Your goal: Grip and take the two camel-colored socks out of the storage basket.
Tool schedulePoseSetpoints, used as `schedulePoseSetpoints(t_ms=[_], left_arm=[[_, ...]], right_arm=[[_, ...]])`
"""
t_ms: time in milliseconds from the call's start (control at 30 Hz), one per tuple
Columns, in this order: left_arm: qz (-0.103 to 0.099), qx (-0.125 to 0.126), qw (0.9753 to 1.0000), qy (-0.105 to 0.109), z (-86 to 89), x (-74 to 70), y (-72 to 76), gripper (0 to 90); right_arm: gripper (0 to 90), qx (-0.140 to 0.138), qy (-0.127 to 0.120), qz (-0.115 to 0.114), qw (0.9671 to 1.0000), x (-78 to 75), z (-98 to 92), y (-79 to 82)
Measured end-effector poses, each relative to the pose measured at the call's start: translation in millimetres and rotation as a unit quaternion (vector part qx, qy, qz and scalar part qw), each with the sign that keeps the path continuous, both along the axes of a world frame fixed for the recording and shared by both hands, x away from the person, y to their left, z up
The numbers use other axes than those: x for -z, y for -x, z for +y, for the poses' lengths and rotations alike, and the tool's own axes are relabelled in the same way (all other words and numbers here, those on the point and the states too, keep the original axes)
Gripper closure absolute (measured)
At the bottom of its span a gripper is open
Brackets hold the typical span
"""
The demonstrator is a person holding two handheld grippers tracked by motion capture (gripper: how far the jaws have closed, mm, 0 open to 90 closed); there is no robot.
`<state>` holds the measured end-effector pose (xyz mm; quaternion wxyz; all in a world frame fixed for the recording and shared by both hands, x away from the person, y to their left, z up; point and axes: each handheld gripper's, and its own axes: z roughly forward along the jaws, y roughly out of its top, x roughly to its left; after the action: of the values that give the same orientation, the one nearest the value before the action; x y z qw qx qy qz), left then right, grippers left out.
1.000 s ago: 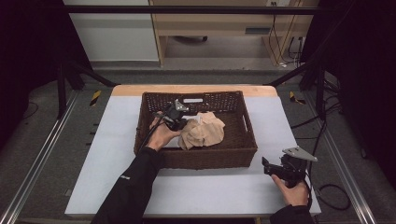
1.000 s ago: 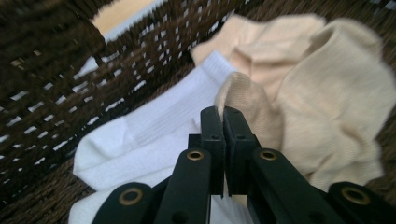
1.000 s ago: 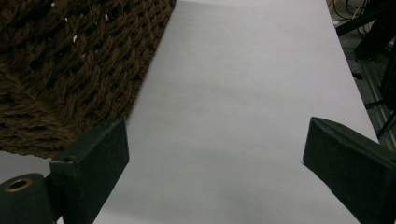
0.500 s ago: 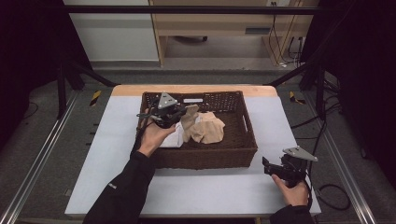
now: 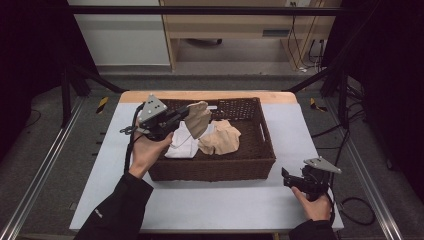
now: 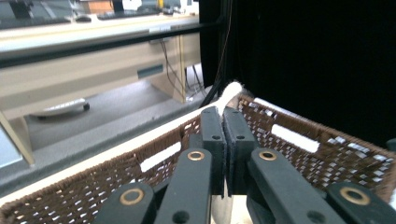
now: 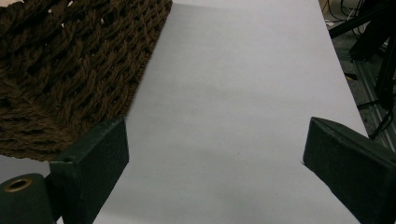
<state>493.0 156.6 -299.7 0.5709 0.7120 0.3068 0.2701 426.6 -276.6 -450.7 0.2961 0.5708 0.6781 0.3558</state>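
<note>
Tan cloth [image 5: 197,119] pinched in closed left gripper [image 5: 186,112] above brown wicker basket [image 5: 215,169], a white, possibly cloth, item [image 5: 180,145] seen beneath, right gripper [image 7: 212,163] held wide open over white table [image 7: 243,93].

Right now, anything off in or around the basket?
Nothing stands out. The basket sits square on the table, undamaged. Left gripper holds a tan cloth above it; other cloths lie crumpled inside. Right gripper rests open.

No readable text, no labels, brands, numbers or signs legible on anything
</note>
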Motion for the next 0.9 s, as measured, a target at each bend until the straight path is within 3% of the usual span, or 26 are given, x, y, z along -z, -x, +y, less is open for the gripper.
schedulePoseSetpoints(t_ms=[400,900], left_arm=[[-0.020,0.025,0.9988,0.036,19.7,-28.0,49.5,88.0],[-0.026,0.063,0.9969,0.038,33.2,-26.6,101.2,88.0]], right_arm=[[7.1,0.004,0.000,-0.002,1.0000,-0.7,-1.6,1.4],[7.0,0.005,0.001,-0.003,1.0000,-1.0,-1.9,2.4]])
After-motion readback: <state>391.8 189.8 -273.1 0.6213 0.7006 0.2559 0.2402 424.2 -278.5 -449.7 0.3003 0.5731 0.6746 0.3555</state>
